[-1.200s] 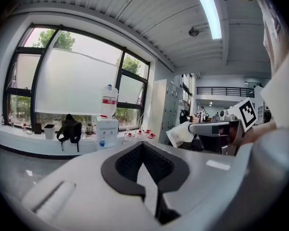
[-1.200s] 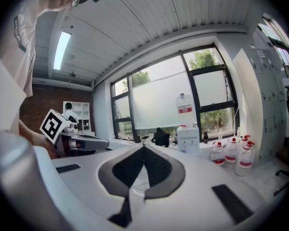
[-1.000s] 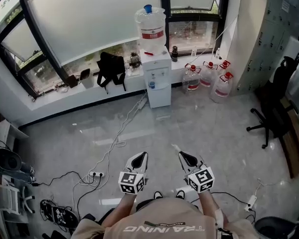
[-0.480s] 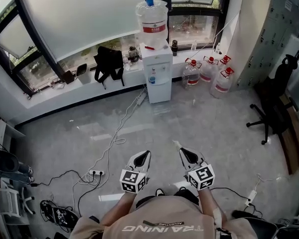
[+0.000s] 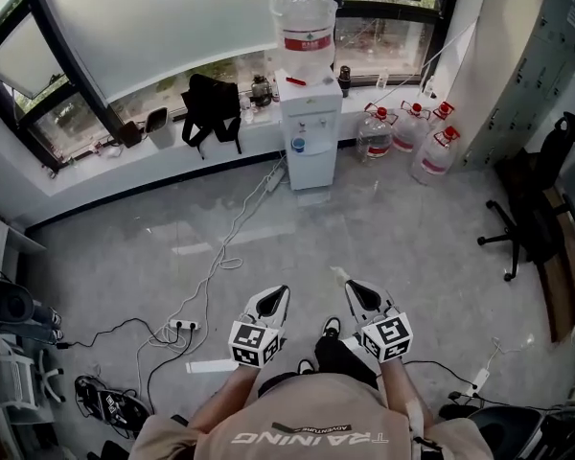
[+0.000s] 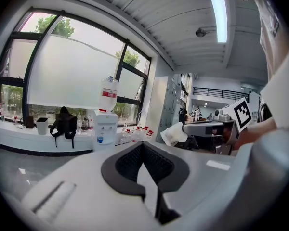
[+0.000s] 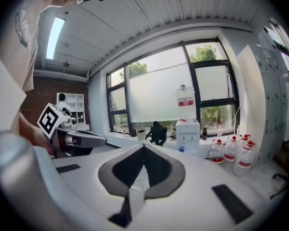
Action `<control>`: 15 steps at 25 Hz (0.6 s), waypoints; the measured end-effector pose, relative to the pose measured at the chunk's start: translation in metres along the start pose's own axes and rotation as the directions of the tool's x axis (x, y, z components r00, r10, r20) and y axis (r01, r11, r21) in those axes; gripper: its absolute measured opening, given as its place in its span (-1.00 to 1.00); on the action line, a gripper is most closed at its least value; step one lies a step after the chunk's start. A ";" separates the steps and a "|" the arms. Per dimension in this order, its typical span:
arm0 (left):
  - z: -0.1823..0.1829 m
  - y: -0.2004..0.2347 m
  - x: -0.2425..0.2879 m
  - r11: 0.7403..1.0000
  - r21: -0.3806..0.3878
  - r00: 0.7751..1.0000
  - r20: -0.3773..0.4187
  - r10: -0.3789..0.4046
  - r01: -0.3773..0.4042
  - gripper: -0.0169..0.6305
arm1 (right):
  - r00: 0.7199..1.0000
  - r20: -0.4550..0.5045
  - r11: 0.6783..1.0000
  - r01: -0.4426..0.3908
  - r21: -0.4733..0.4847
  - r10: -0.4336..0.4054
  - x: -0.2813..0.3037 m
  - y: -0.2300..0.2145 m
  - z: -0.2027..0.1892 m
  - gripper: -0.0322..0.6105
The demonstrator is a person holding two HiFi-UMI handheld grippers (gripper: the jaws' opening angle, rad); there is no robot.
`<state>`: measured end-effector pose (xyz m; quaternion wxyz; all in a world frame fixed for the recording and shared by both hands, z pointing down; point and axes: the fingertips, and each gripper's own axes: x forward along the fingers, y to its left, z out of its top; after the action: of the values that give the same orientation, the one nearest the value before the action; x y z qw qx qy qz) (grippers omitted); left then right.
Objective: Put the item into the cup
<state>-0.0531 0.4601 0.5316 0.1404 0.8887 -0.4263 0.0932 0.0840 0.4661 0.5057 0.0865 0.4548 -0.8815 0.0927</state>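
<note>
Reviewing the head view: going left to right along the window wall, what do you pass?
Black bag → water dispenser → water jugs → office chair.

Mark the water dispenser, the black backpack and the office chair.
water dispenser (image 5: 318,127), head view, on its white cabinet front.
black backpack (image 5: 211,105), head view, on the middle of the bag.
office chair (image 5: 532,209), head view, on its dark seat.
</note>
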 end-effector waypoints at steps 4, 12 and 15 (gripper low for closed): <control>0.011 0.017 0.021 1.000 0.015 1.000 -0.015 0.018 -0.018 -0.92 | 1.000 0.014 1.000 -0.021 0.007 0.021 0.033 -0.021 0.005 -0.87; 0.044 0.045 0.071 0.997 0.027 0.997 -0.027 0.067 -0.066 -0.92 | 0.996 -0.013 0.995 -0.090 -0.034 0.089 0.088 -0.075 0.020 -0.87; 0.055 0.053 0.098 0.996 0.020 0.996 -0.027 0.089 -0.089 -0.92 | 0.992 -0.022 0.992 -0.123 -0.043 0.122 0.107 -0.099 0.025 -0.87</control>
<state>-0.0319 0.3385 0.5165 0.1334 0.8688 -0.4626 0.1158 0.1020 0.3199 0.5157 0.0995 0.3970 -0.9086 0.0828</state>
